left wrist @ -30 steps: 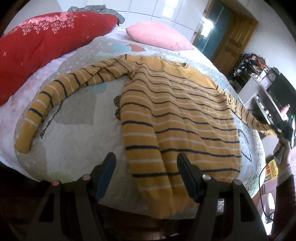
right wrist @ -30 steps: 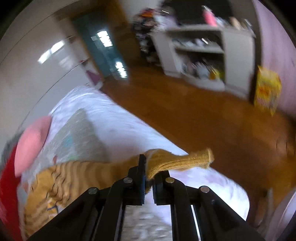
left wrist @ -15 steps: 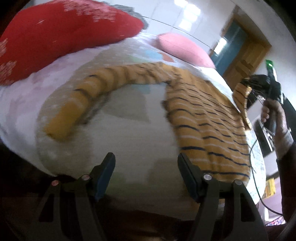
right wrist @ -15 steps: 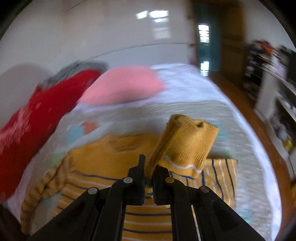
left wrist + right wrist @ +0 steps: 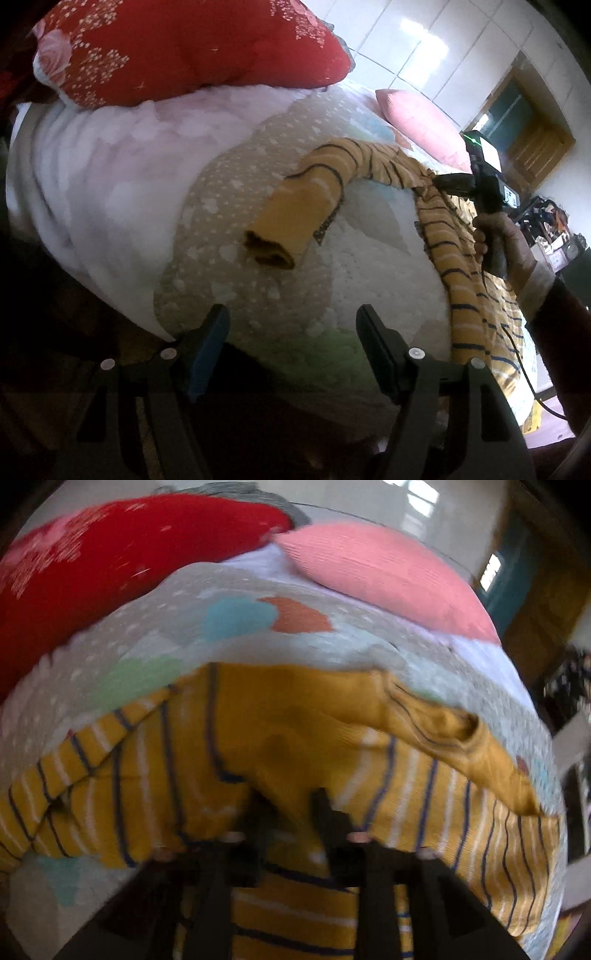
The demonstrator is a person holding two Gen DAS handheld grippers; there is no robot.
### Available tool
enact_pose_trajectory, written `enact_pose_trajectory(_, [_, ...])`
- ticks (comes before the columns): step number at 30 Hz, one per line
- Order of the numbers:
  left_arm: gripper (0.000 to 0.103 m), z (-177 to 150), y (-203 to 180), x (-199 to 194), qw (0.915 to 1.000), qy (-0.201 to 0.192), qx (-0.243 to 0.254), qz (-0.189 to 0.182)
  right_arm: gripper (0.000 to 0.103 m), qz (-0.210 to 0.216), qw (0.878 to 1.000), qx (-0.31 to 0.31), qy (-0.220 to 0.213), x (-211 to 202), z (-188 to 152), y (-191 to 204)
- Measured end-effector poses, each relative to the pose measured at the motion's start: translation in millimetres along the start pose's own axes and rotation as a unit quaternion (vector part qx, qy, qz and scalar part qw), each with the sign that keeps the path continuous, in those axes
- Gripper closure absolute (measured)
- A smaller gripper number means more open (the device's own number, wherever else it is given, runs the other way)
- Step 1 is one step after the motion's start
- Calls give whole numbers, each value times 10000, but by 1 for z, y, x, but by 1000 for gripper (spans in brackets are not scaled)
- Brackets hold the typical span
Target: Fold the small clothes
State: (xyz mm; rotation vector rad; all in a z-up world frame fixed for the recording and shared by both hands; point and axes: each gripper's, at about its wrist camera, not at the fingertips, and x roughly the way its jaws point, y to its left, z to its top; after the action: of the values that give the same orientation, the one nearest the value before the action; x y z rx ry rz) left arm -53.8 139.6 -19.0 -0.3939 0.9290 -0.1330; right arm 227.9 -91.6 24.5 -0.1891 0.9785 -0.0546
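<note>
Left gripper (image 5: 291, 349): jaws wide apart, nothing between; blue-padded fingers (image 5: 207, 347) over the near edge of the bed.
Right gripper (image 5: 291, 812): jaws just been opening, now parted; mustard knit between and under them, blurred, pads not seen pressing it.
Right hand (image 5: 498, 240): wrapped round the black handle, over the sweater body, seen from the left wrist view.
Sweater (image 5: 303, 746): mustard-yellow knitted sweater with navy and white stripes, lying flat on the bed.
Sweater axis: collar end toward the pillows, hem toward the near bed edge.
Free sleeve (image 5: 314, 199): stretched sideways from the shoulder, bent near its end, cuff opening facing the left gripper.
Other sleeve (image 5: 454, 738): laid across the chest, crumpled.
Blanket (image 5: 229, 221): pale grey dotted fleece with pastel patches, beneath the sweater.
Pillows: red floral cushion (image 5: 184, 51) and pink pillow (image 5: 376, 576) at the far end.
</note>
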Motion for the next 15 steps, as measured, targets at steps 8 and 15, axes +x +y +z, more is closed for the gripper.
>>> enact_pose_trajectory(8, [32, -3, 9, -9, 9998, -122, -180, -3, 41, 799, 9952, -453, -344, -60, -12, 34])
enact_pose_trajectory(15, [30, -5, 24, -17, 9989, -219, -360, 191, 25, 638, 9973, -25, -350, -114, -79, -12])
